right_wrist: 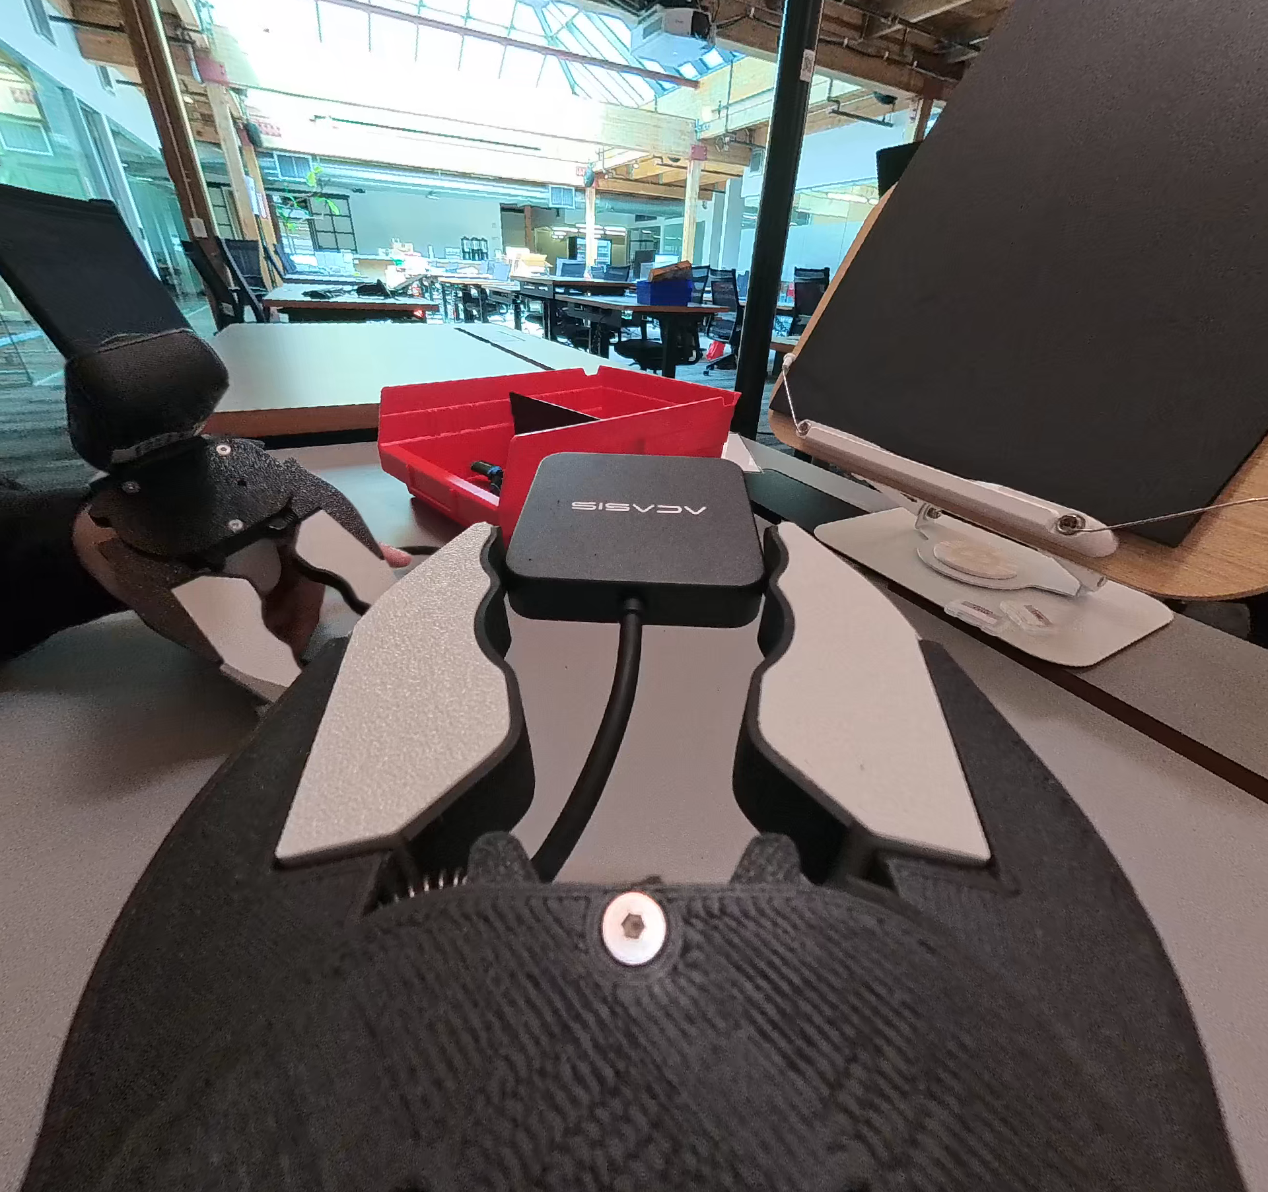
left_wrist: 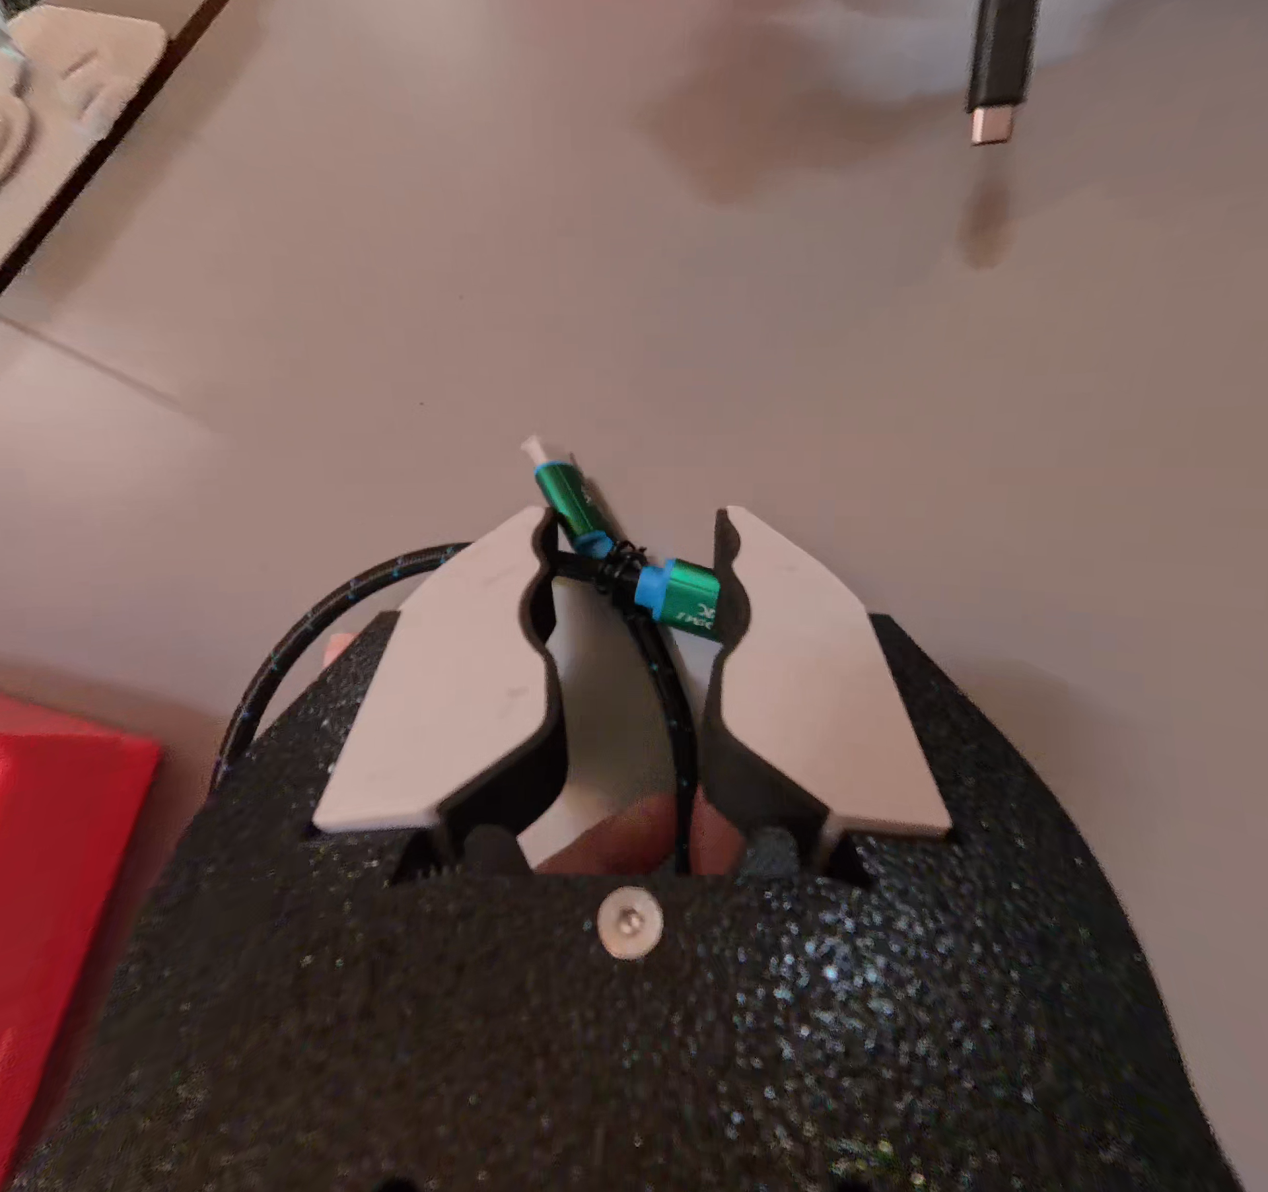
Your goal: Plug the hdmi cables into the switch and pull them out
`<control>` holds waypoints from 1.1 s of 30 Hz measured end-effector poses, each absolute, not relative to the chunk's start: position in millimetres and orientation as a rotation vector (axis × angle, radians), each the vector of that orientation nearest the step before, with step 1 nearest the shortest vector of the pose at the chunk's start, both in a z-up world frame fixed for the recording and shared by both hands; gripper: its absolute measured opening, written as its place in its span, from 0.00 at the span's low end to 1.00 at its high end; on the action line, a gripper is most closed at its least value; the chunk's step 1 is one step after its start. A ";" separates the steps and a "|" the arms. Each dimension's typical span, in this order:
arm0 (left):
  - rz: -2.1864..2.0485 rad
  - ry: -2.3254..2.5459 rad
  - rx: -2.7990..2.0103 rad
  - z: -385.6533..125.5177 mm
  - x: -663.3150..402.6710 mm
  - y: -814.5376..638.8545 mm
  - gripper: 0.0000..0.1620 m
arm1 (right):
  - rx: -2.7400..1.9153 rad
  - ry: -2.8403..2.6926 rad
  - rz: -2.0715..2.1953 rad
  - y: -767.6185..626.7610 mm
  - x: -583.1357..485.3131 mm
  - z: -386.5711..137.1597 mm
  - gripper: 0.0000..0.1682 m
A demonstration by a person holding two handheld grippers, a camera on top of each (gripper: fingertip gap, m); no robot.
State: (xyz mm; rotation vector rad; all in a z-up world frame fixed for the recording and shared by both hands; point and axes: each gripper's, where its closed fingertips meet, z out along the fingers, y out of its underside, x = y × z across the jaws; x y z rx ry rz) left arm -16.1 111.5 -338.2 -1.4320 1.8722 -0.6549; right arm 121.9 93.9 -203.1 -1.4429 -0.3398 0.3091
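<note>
Right gripper (right_wrist: 635, 562) fingers clamp the flat switch (right_wrist: 635, 528) (tail cable toward camera); left gripper (left_wrist: 628, 541) fingers gape, empty.

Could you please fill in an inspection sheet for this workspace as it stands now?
Surface: pale grey table, mostly bare.
Job's things: black square switch between the right gripper's fingers; a bundled cable with green plugs between the left gripper's fingers.
Clutter: red bin behind the switch; a dark board on a white stand at the right.
Grippers: right gripper closed on the switch's sides; left gripper open around the bundle, contact unclear.
Cables: switch's black lead runs back between the fingers; a loose black cable end is in view over the table.
Surroundings: open office with desks and chairs.
</note>
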 end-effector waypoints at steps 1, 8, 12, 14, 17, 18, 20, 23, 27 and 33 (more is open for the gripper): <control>-0.642 1.860 -1.431 -337.6 -15.8 113.8 0.28 | -1.442 -0.339 0.310 93.8 122.0 -202.9 0.43; -0.941 1.515 -1.221 -247.2 -33.5 127.7 0.40 | -1.438 -0.336 0.314 93.3 122.8 -201.9 0.43; -1.561 0.936 -0.996 -124.3 -89.1 139.3 0.42 | -1.440 -0.334 0.315 93.7 123.0 -202.5 0.43; -1.683 0.769 -0.941 -102.1 -113.4 150.6 0.43 | -1.443 -0.336 0.316 94.0 122.4 -203.4 0.43; -1.709 0.638 -0.903 -92.4 -132.6 165.2 0.43 | -1.446 -0.338 0.318 94.5 121.3 -204.5 0.43; -1.707 0.616 -0.897 -91.5 -135.9 168.5 0.43 | -1.447 -0.339 0.319 94.6 121.0 -204.8 0.43; -1.692 0.597 -0.896 -91.7 -140.3 173.6 0.42 | -1.449 -0.341 0.317 94.8 120.9 -205.2 0.43; -1.641 0.575 -0.920 -94.8 -144.9 183.1 0.41 | -1.448 -0.341 0.319 94.7 120.9 -205.2 0.43; -1.476 0.519 -0.972 -97.0 -161.0 205.5 0.41 | -1.449 -0.345 0.312 94.6 120.9 -205.1 0.43; -0.725 0.469 -1.146 -102.2 -217.9 257.6 0.41 | -1.451 -0.342 0.308 94.6 122.0 -205.2 0.43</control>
